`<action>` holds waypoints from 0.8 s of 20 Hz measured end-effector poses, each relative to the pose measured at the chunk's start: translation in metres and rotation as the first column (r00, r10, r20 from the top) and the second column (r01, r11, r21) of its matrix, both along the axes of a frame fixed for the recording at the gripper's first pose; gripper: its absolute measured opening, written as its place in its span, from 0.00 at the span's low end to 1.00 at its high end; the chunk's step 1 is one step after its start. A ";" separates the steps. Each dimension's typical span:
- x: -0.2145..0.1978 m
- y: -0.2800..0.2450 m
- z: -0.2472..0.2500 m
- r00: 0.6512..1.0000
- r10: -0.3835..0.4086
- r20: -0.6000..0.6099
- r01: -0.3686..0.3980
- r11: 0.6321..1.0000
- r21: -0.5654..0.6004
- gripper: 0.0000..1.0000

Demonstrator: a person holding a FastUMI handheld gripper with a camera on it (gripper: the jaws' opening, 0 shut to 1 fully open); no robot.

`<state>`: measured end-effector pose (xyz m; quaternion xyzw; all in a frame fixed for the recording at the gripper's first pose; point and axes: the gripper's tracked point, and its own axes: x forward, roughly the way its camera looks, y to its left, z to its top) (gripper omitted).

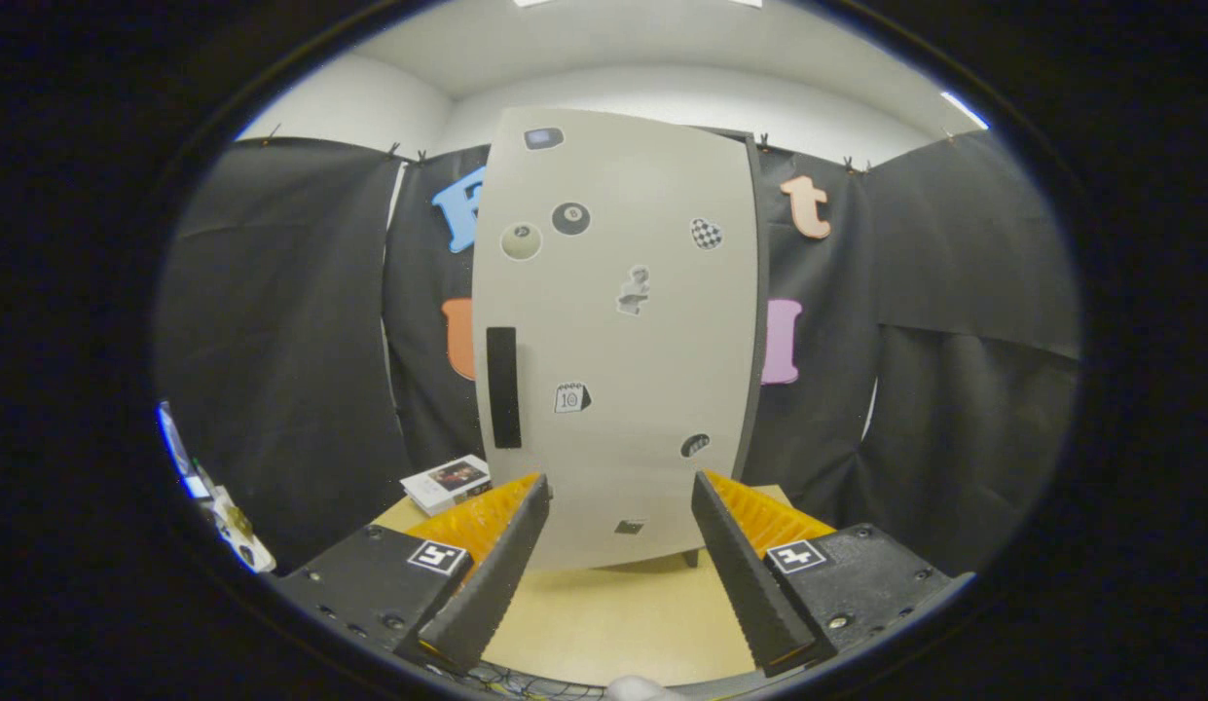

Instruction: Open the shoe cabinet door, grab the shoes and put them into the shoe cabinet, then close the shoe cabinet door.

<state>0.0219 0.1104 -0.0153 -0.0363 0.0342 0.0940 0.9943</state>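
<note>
A tall pale shoe cabinet [618, 331] stands upright on a light wooden table [613, 613], straight ahead of my fingers. Its door is closed and carries several small stickers. A black vertical handle strip [503, 387] sits on the door's left side. My gripper [618, 497] is open, its two fingers spread wide with nothing between them; the fingertips frame the cabinet's lower part from a short distance.
A small white box [448, 483] lies on the table to the left of the cabinet, just beyond my left finger. Black cloth walls enclose the booth behind and on both sides. A few bright objects [224, 516] sit low at the far left.
</note>
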 end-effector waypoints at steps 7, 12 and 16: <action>-0.049 -0.066 -0.024 1.000 -0.003 -0.008 0.003 1.000 0.011 0.97; -0.065 -0.111 -0.022 0.999 -0.031 0.019 0.031 0.999 0.033 0.97; -0.077 -0.128 -0.024 0.999 -0.026 0.019 0.025 0.999 0.047 0.97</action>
